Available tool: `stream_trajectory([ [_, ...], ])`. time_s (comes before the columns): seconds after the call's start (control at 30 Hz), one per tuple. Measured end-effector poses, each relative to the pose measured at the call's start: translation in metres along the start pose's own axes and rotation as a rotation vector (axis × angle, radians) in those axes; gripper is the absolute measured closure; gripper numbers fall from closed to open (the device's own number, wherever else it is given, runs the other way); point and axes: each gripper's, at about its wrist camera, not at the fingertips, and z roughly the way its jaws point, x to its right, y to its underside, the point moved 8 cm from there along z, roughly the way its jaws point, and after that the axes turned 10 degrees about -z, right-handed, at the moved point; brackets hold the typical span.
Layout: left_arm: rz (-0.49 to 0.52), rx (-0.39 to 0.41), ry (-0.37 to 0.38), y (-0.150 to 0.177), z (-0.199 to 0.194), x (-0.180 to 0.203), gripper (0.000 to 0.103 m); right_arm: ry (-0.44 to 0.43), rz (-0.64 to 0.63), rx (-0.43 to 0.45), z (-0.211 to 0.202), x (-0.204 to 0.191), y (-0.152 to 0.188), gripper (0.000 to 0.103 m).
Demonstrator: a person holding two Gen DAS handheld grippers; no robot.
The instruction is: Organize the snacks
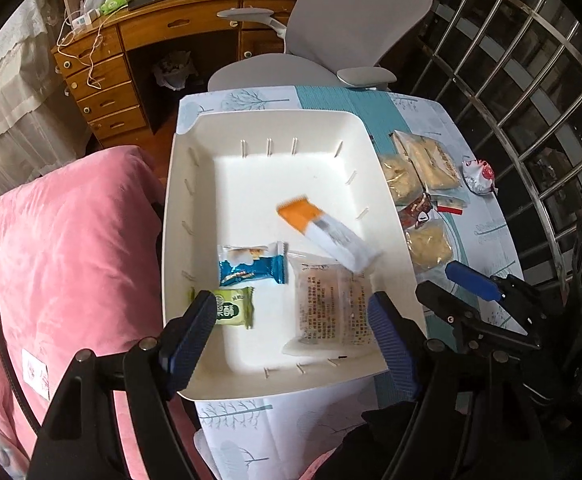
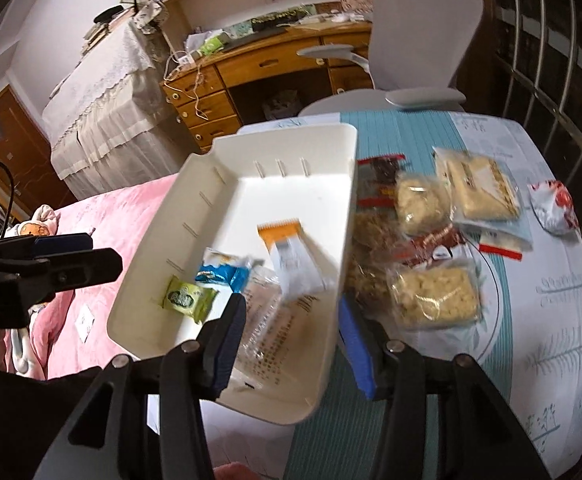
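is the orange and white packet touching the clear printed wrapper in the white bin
Cannot tell: the blurred orange-and-white packet overlaps the clear printed wrapper in the white plastic bin in both views, but neither shows contact.

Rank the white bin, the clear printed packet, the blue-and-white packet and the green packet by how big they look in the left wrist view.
1. white bin
2. clear printed packet
3. blue-and-white packet
4. green packet, though a fingertip of the left gripper hides its left end, so third and fourth are close.
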Motion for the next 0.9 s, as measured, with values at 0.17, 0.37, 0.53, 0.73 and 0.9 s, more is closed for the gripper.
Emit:
stream_trajectory([
  [0.17,0.010,-0.028,0.008,0.003,0.009,0.016,0.026,0.001,0.029,-0.033,-0.002,0.013,0.012,0.054],
  [0.37,0.026,-0.062,0.043,0.009,0.019,0.046,0.026,0.006,0.078,-0.079,-0.005,0.036,0.027,0.054],
  [0.53,0.053,-0.075,0.068,0.013,0.024,0.077,0.026,0.016,0.136,-0.117,-0.010,0.066,0.041,0.054],
  [0.73,0.065,-0.098,0.093,0.017,0.034,0.119,0.026,0.031,0.198,-0.151,-0.018,0.108,0.054,0.054],
  [0.9,0.052,-0.119,0.102,0.021,0.045,0.149,0.026,0.044,0.222,-0.177,-0.026,0.142,0.063,0.054],
])
